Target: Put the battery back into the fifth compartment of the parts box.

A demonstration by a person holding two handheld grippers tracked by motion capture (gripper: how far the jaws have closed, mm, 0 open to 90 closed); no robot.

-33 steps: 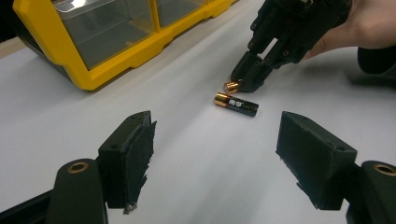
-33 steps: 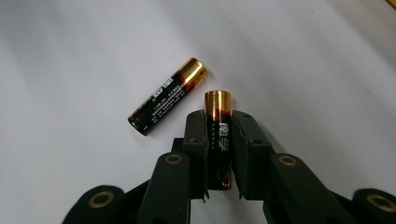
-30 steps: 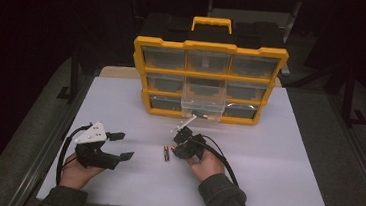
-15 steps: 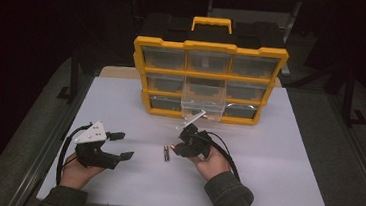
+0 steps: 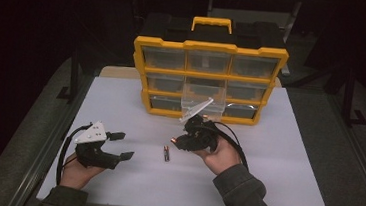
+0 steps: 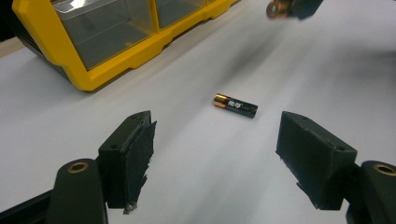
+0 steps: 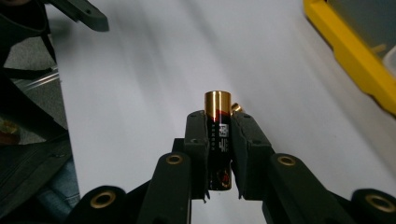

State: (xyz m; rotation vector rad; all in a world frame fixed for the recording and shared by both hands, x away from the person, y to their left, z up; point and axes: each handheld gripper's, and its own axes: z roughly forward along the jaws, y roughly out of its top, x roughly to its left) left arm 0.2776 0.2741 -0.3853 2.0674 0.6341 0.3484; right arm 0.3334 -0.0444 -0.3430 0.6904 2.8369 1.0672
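Our right tongs gripped a battery above the counter; our left tongs stood released near its front edge, facing a second battery.

Light is falling from above onto the white worktop, while everything beyond its edges is sinking into near-black in the high view. That view is looking soft and grainy. In my left gripper view, the battery on the worktop is staying sharp, and my black pads are casting faint grey shadows. In my right gripper view, the worktop is streaking with motion blur; the gold cap of the held battery is catching a bright glint.
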